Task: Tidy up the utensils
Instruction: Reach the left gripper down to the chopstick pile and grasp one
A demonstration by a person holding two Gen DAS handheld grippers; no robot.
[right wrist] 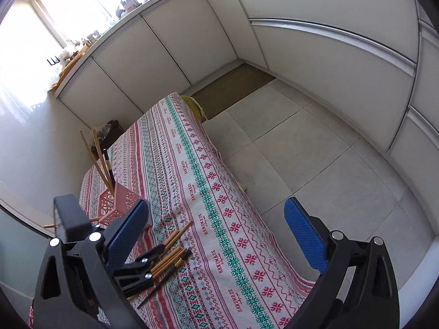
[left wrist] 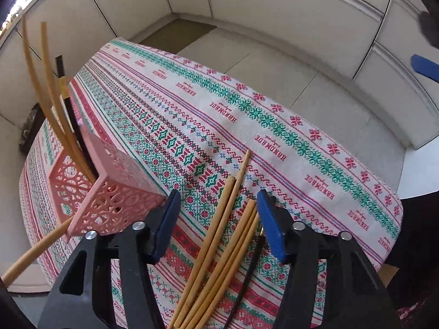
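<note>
Several bamboo chopsticks [left wrist: 219,233] and one black chopstick [left wrist: 244,277] lie in a bundle on the patterned tablecloth [left wrist: 274,126]. My left gripper [left wrist: 219,213] points steeply down over them. Its blue pads stand on either side of the bundle with a gap on the left side, so they are not squeezing it. A pink perforated holder [left wrist: 115,194] stands just left of it, with two bamboo chopsticks [left wrist: 52,96] and a black one leaning inside. In the right wrist view my right gripper [right wrist: 216,219] hangs wide open and empty above the table's near edge, right of the left gripper [right wrist: 175,250] and the holder [right wrist: 123,203].
The long cloth-covered table [right wrist: 192,150] runs away from me, its right edge dropping to a tiled floor [right wrist: 315,150]. White cabinets [right wrist: 164,44] line the walls. A brown mat [right wrist: 233,87] lies beyond the table's far end. One bamboo stick [left wrist: 33,257] pokes out low beside the holder.
</note>
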